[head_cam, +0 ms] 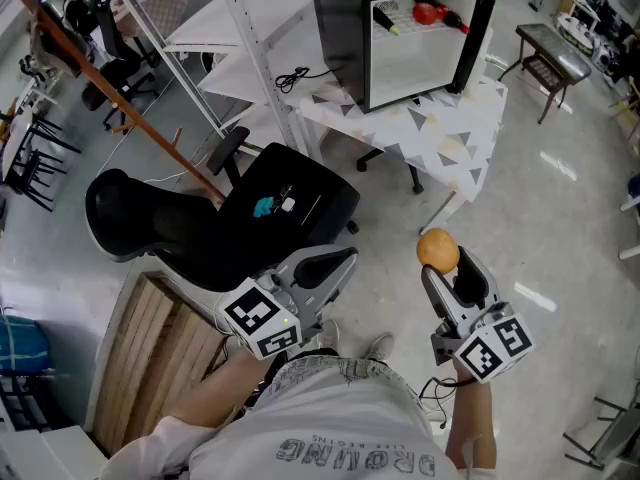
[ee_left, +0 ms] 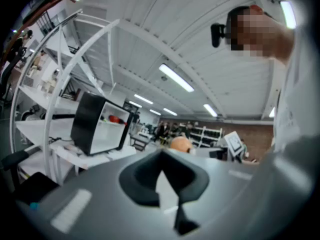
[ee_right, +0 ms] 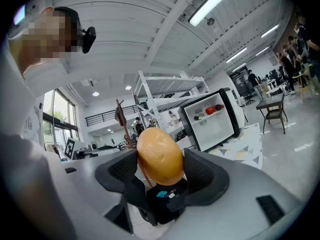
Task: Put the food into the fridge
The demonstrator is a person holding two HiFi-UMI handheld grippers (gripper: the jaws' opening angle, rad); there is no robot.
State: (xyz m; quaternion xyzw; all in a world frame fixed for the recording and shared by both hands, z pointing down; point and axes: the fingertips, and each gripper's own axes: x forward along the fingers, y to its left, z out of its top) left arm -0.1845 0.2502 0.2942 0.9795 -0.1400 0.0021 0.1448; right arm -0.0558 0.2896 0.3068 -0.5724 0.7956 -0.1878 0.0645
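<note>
A black mini fridge (head_cam: 340, 38) stands on a table at the top of the head view, its door (head_cam: 478, 28) swung open and its white inside bare except for red food (head_cam: 428, 13) on the upper shelf. My right gripper (head_cam: 447, 271) is shut on a round yellow-brown potato (head_cam: 438, 250), held over the floor well short of the fridge. The potato (ee_right: 159, 156) sits upright between the dark pads (ee_right: 202, 171). My left gripper (head_cam: 335, 261) hangs beside it over a chair, shut on nothing; its pads (ee_left: 137, 176) meet.
A black office chair (head_cam: 250, 213) stands between me and the table (head_cam: 440, 128) with its triangle-patterned cloth. A white shelf frame (head_cam: 250, 48) rises left of the fridge. A wooden crate (head_cam: 150, 348) lies at lower left, a bench (head_cam: 555, 53) at far right.
</note>
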